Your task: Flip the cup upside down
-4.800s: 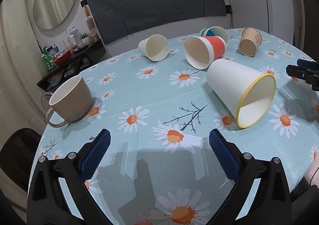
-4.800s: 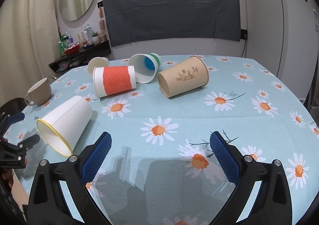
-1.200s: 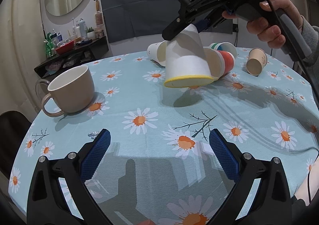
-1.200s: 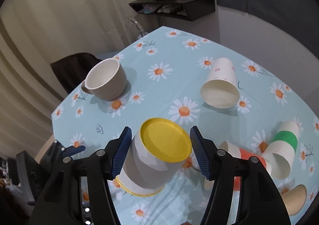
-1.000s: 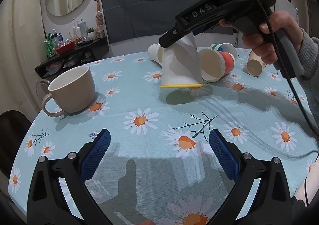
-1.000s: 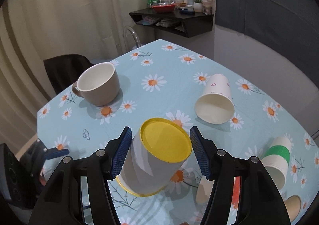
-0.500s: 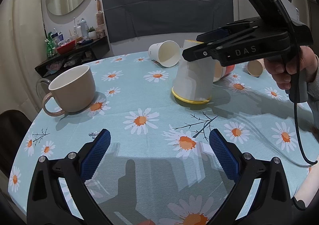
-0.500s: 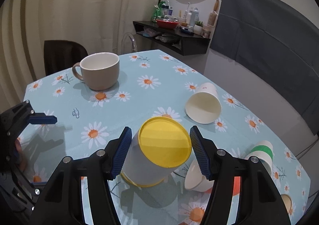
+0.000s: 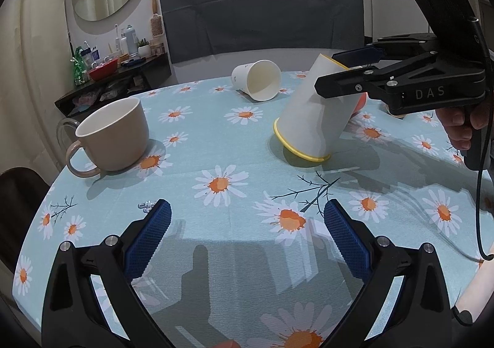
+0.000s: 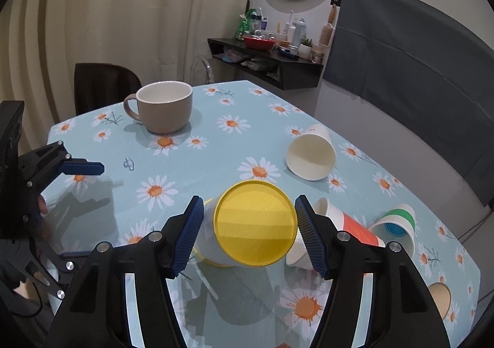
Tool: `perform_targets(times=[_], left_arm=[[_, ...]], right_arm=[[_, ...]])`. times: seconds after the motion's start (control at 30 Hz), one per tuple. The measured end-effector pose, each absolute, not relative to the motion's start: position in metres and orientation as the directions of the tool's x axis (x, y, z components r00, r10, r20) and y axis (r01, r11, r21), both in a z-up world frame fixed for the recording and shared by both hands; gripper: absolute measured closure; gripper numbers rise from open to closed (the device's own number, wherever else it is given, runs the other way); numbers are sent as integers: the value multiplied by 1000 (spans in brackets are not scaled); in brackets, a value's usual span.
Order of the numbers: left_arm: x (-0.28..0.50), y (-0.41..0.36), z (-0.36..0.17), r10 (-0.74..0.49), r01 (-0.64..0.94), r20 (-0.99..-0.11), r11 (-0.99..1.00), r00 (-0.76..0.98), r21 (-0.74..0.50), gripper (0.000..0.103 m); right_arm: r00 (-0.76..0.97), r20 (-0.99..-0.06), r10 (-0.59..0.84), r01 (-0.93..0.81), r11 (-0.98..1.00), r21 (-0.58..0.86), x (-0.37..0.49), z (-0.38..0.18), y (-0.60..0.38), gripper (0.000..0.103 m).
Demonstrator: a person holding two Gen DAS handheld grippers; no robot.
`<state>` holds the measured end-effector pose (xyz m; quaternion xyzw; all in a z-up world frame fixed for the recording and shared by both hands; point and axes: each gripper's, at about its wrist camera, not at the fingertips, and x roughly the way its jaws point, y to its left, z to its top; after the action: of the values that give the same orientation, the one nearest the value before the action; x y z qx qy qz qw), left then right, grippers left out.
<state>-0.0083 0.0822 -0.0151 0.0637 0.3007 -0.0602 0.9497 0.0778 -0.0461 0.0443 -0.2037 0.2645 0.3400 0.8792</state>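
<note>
One cup (image 9: 311,119), mouth down, tilted on worktop (image 9: 234,144), gripped by right claw (image 10: 249,232). Left claw (image 9: 247,230) spread, idle. Risk: release w/ tilt could topple it.

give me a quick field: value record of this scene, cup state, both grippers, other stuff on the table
target: yellow-rimmed white cup, mouth down, tilted, rim partly on the tablecloth
right gripper: around the cup near its yellow base, pads at its sides
left gripper: open, empty, low over the cloth
mug: upright, apart from the cup
white paper cup: on its side
orange-banded cup: on its side
green-banded cup: on its side
flip: not yet settled flat
</note>
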Motion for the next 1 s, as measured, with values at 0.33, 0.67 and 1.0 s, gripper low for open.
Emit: perform_targets(times=[0.33, 0.67, 1.0], left_arm=[[-6, 83, -17, -74, 150, -587, 985, 806, 82, 6], [-2, 81, -18, -76, 151, -602, 986, 795, 75, 6], [2, 78, -19, -53, 134, -624, 987, 780, 84, 6]], right_arm=[[677, -545, 494, -671, 719, -182, 67, 63, -62, 23], [715, -519, 468, -616, 773, -150, 36, 69, -106, 17], [751, -493, 440, -564, 815, -132, -12, 63, -140, 12]])
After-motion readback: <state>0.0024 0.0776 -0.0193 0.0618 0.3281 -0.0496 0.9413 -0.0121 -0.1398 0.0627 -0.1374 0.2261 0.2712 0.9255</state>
